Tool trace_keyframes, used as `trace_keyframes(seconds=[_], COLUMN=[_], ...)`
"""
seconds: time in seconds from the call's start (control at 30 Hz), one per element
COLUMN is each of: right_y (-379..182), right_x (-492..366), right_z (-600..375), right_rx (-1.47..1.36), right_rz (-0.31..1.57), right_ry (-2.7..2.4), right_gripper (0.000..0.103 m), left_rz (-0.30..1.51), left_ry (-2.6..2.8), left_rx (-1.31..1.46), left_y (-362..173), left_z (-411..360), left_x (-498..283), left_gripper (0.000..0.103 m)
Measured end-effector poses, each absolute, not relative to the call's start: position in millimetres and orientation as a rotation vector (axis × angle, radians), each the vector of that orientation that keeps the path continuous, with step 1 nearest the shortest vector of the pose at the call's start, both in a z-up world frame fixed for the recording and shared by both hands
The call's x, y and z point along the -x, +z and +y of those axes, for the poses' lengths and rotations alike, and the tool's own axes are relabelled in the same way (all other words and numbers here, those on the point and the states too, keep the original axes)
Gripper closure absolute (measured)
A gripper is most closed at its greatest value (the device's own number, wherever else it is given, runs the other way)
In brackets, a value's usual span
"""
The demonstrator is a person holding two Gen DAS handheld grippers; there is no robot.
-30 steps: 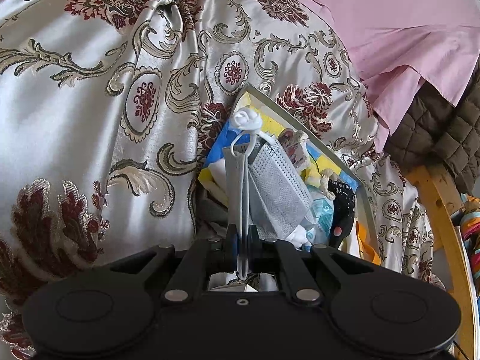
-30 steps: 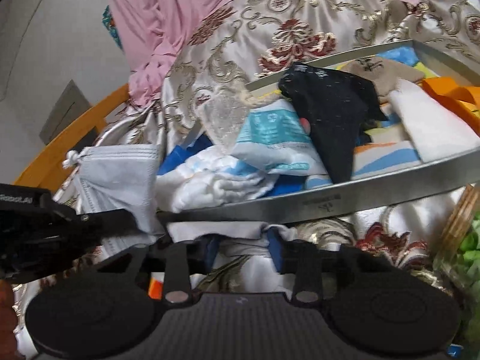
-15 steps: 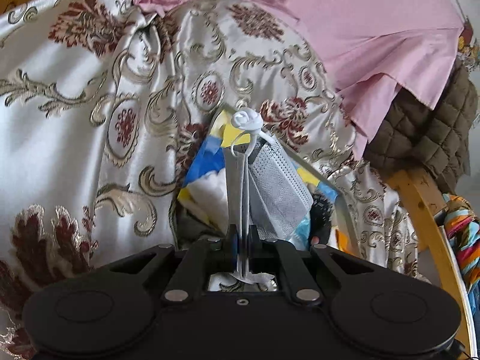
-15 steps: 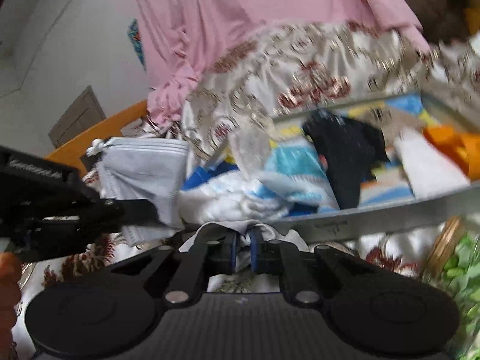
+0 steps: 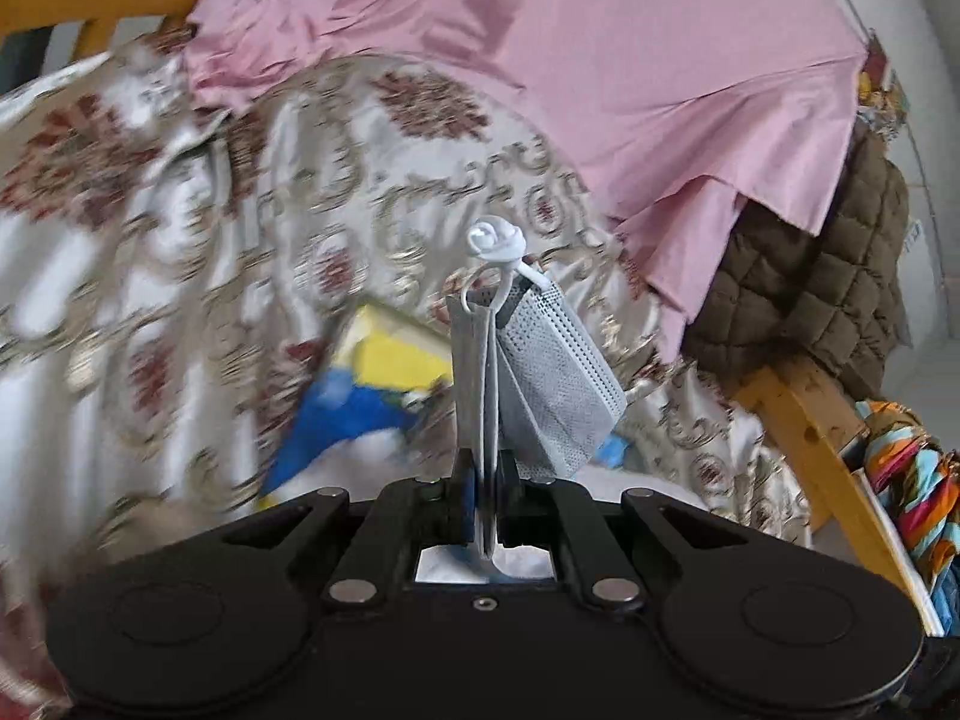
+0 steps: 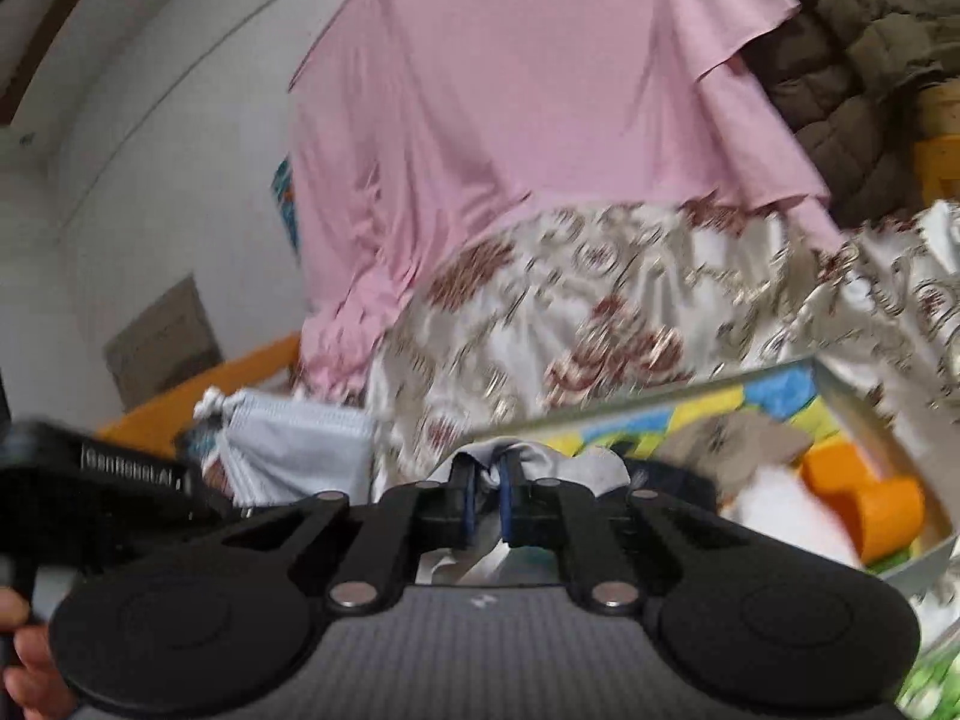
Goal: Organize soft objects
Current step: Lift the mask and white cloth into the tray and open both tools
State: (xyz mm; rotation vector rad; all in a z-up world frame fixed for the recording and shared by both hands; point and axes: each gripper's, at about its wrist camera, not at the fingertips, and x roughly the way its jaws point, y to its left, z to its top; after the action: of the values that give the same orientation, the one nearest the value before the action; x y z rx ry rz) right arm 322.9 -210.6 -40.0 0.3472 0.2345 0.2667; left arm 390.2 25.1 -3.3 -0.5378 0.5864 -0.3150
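- Our left tongs are clenched on a folded grey face mask, which stands up from the tips, its white ear loops knotted at the top.
- Our right tongs are nearly closed, pinching a bunched white cloth that bulges around both tips.
- Left of the right tongs we see the left tongs and the mask side-on.
- Just past the right tongs, to their right, sits a grey tray of soft items: an orange piece, a tan one, a white one.
- Beyond both tongs lies a floral satin cover, then a pink sheet and a brown quilted jacket.
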Motion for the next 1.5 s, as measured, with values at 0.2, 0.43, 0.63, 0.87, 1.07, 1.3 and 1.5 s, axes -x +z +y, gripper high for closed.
trace_keyframes(seconds=[0.2,0.43,0.63,0.87,1.07,1.3,1.5], right_y=[-32.4,-44.7,-61.0,-66.5,-66.1,-64.8,-57.9], right_x=[-336.1,-357.3,-370.9,-373.2,-372.1,-369.7,-362.5], right_z=[-262.5,-304.6,-313.5,-318.3,-316.6,-312.8,-309.7], right_rx=[-0.444,-0.514,-0.532,-0.582,-0.557,-0.532,-0.514], right_rz=[0.204,0.276,0.377,0.422,0.436,0.453,0.448], right_ry=[0.155,0.043,0.005,0.019,0.011,0.007,0.013], right_gripper=[0.094,0.094,0.093,0.084,0.067,0.051,0.042], left_rz=[0.583,0.700,0.832,0.895,0.916,0.931,0.927], left_ry=[-0.372,-0.378,-0.377,-0.345,-0.331,-0.338,-0.348], left_rx=[0.505,0.303,0.281,0.404,0.484,0.512,0.540], left_y=[10.3,-10.1,-35.8,-45.4,-48.4,-46.2,-39.8], left_z=[-32.0,-93.0,-99.3,-88.6,-82.0,-77.5,-73.9], left_x=[-431.6,-459.1,-475.2,-479.7,-476.7,-472.2,-463.7], left_gripper=[0.097,0.097,0.097,0.095,0.092,0.077,0.051])
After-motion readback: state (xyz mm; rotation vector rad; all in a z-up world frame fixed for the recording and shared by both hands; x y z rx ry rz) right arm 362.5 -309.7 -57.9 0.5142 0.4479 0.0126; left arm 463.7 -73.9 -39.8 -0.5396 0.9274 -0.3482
